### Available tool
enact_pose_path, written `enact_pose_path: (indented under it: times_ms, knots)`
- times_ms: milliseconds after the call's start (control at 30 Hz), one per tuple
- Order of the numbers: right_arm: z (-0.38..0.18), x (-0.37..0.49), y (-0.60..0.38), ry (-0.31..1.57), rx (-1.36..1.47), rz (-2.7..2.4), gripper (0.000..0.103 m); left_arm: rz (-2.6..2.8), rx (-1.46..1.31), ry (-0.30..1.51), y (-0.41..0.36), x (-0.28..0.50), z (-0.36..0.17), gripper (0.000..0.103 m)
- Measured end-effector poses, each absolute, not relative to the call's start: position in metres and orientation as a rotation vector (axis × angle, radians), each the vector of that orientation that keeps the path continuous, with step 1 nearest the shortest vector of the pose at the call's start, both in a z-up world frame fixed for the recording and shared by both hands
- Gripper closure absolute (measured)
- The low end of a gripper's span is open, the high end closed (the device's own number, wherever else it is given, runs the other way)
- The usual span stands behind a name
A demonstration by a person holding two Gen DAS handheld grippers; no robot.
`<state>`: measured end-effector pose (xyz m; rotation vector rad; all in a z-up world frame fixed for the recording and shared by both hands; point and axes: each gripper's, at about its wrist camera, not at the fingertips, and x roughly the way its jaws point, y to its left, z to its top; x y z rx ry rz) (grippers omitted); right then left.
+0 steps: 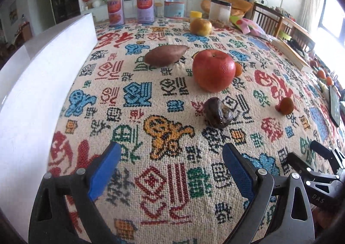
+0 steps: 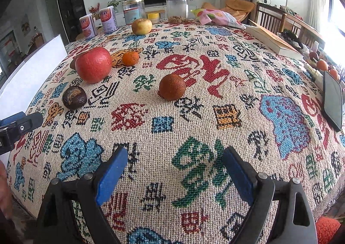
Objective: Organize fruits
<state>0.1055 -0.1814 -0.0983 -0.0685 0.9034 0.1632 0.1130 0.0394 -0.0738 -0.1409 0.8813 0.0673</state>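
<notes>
A red apple (image 1: 213, 70) (image 2: 93, 64), a dark wrinkled passion fruit (image 1: 217, 112) (image 2: 74, 97), a sweet potato (image 1: 165, 55), two small oranges (image 1: 286, 105) (image 2: 172, 86) (image 2: 130, 58) and a yellow pear (image 1: 200, 26) (image 2: 141, 26) lie on the patterned tablecloth. My left gripper (image 1: 172, 155) is open and empty, short of the passion fruit. My right gripper (image 2: 175, 161) is open and empty, well short of the nearer orange. The sweet potato is mostly hidden behind the apple in the right wrist view.
A white board (image 1: 43, 75) (image 2: 32, 67) runs along the table's left edge. Cans (image 1: 116, 10), jars (image 2: 177, 8) and a snack bag (image 2: 217, 16) stand at the far edge. A book (image 2: 273, 41) and a phone (image 2: 333, 99) lie at the right.
</notes>
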Motion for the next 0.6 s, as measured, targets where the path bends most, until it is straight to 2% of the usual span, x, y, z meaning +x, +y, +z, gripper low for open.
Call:
enact_pose_path:
  times_ms: [100, 233, 400, 600]
  knots:
    - [-0.102, 0.106, -0.174, 0.890, -0.104, 0.151, 0.010, 0.094, -0.134, 0.894, 0.046, 0.122, -0.086, 0.007]
    - [-0.104, 0.103, -0.165, 0.879, -0.102, 0.148, 0.000, 0.115, -0.162, 0.904, 0.052, 0.126, -0.096, 0.007]
    - [-0.106, 0.102, -0.163, 0.856, -0.102, 0.143, 0.000, 0.103, -0.138, 0.917, 0.048, 0.128, -0.099, 0.001]
    - [-0.106, 0.101, -0.163, 0.849, -0.102, 0.145, 0.000, 0.104, -0.133, 0.918, 0.046, 0.129, -0.099, 0.001]
